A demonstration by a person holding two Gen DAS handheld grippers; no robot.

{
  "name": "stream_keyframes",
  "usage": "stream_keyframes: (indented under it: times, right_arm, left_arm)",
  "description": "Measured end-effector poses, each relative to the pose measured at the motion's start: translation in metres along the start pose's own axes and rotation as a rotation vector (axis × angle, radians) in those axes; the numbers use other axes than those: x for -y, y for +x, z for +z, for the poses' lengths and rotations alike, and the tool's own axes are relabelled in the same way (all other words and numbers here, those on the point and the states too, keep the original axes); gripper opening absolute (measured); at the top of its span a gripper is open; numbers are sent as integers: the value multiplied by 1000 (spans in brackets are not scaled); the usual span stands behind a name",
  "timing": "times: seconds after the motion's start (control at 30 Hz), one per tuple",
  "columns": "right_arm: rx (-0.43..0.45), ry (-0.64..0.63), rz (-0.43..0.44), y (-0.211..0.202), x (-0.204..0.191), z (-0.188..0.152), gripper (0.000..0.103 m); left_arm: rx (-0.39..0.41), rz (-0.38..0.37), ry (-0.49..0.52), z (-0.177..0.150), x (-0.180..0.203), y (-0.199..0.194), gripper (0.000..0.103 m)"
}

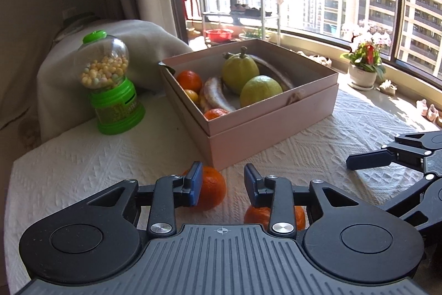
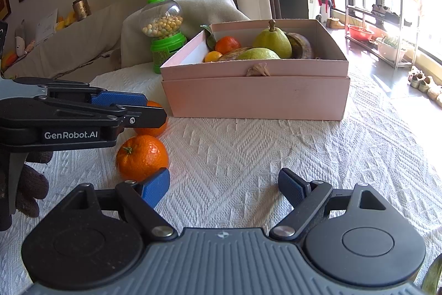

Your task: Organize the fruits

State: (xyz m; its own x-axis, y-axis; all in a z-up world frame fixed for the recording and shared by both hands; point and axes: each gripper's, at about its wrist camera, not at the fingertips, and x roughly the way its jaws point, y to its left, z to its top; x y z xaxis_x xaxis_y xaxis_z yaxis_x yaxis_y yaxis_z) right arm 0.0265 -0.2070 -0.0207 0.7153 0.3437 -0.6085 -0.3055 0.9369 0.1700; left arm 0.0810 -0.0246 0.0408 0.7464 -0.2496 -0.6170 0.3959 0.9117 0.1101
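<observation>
The table [image 2: 248, 156], under a white textured cloth, lies bare between the pink box [image 2: 254, 96] and the right hand-held gripper [image 2: 223, 187], whose jaws stand wide apart and hold nothing. The far left table edge shows in the left wrist view, near the green candy dispenser [image 1: 110, 85].

The left hand-held gripper [image 1: 222, 184] is open, with one pad beside the far orange [image 1: 211, 191]; contact cannot be confirmed. That orange sits just off the box's near corner. The near orange [image 2: 142, 156] lies close beside it, stem tilted up and to the left in the right wrist view; in the left wrist view it is largely hidden under the finger linkage.

Inside the box, two pears [image 1: 240, 71] stand stems upward, and bananas [image 1: 215, 94] lie with long axes running front to back. Further oranges are partly cut off by the box wall.
</observation>
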Motion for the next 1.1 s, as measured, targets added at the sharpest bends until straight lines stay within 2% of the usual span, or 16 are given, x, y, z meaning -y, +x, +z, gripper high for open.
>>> stream_keyframes:
  times: [0.17,0.27,0.33,0.5,0.6,0.63,0.67,0.73,0.87,1.0,1.1]
  right_arm:
    - [38,-12,23,-9,0,-1,86]
    - [97,-98,95,-25,-15,-2,86]
    - [69,-162,132,-23,-32,2,86]
    - [-11,-232,110,9,-54,16,86]
    - [-35,-241,115,21,-56,20,71]
    - [-46,-246,116,22,-57,21,56]
    - [-55,-248,128,22,-58,20,48]
    - [-46,-237,121,15,-55,19,48]
    - [-4,-180,42,-10,-27,14,48]
    - [21,-183,-172,-23,2,0,48]
    - [1,-108,-190,-24,26,-7,48]
  left_arm:
    - [-15,23,-41,-3,-17,1,39]
    - [-16,12,-58,-4,-24,1,39]
    - [-13,-10,-92,-4,-29,1,40]
    - [0,-117,-242,-6,-52,-4,39]
    - [18,-113,-257,-9,-58,-10,39]
    - [26,-110,-257,-10,-59,-12,39]
    - [30,-106,-256,-10,-60,-13,39]
    - [34,-87,-240,-10,-58,-14,39]
    - [45,-58,-138,-8,-41,-14,39]
    - [22,-23,-3,-10,-15,-3,41]
    - [26,-2,29,-12,-8,-1,47]
